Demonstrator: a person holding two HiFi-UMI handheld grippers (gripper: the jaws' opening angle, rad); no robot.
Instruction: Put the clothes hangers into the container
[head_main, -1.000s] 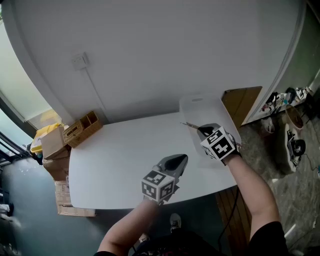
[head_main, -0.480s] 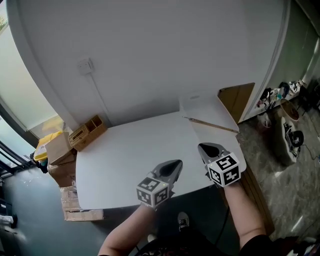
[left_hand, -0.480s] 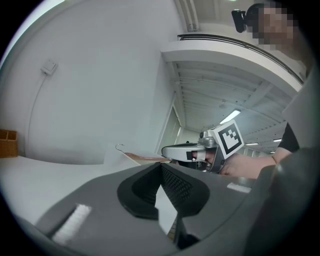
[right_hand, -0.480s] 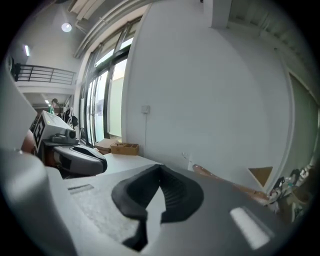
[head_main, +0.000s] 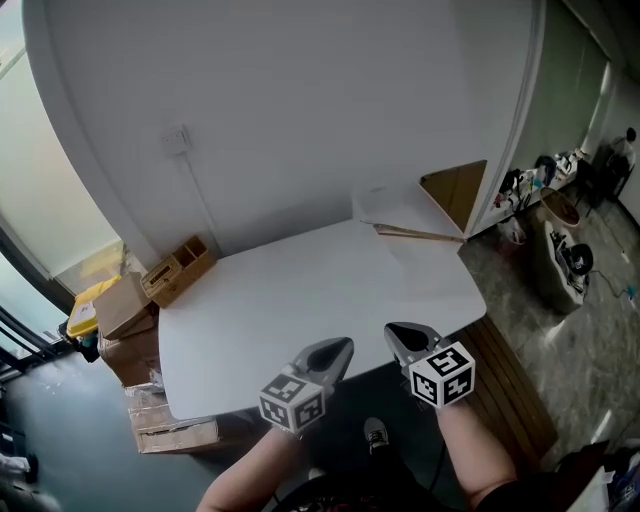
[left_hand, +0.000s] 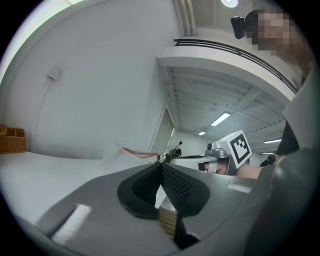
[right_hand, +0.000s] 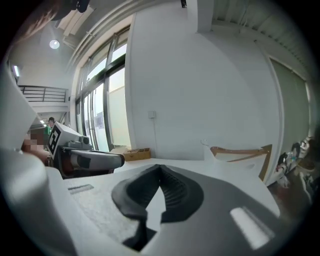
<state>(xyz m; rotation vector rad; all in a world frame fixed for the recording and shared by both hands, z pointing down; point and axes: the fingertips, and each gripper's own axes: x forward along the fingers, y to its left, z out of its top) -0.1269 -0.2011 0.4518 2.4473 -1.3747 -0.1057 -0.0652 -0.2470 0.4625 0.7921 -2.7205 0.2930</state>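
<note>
head view shows two grippers low over the near edge of one white table (head_main: 270, 300), side by side and apart. the left gripper (head_main: 342, 348) has its jaws pressed together with nothing between them; in the left gripper view (left_hand: 161, 167) the two dark ribbed pads meet in a closed seam. the right gripper (head_main: 398, 332) is likewise closed and empty, and the right gripper view (right_hand: 160, 172) shows its pads touching at the tip.

each gripper carries one marker cube, two in all: the left cube (head_main: 291, 400) and the right cube (head_main: 443, 373). their faces bear black-and-white square patterns, not letters.

one wooden clothes hanger (head_main: 420, 234) can be seen, at the far right corner of the table, well apart from both grippers. it rests at one translucent container (head_main: 390, 205), its bar lying across the box; the right gripper view shows the hanger (right_hand: 240, 151) standing behind the container's pale wall, metal hook to the left.

off the table's left side sits one wooden organizer (head_main: 180, 268) with open compartments, on a stack of cardboard boxes (head_main: 120, 315). one wall outlet (head_main: 178, 137) with one cable running down is fixed to the white wall behind. print on the boxes is too small to read.
</note>
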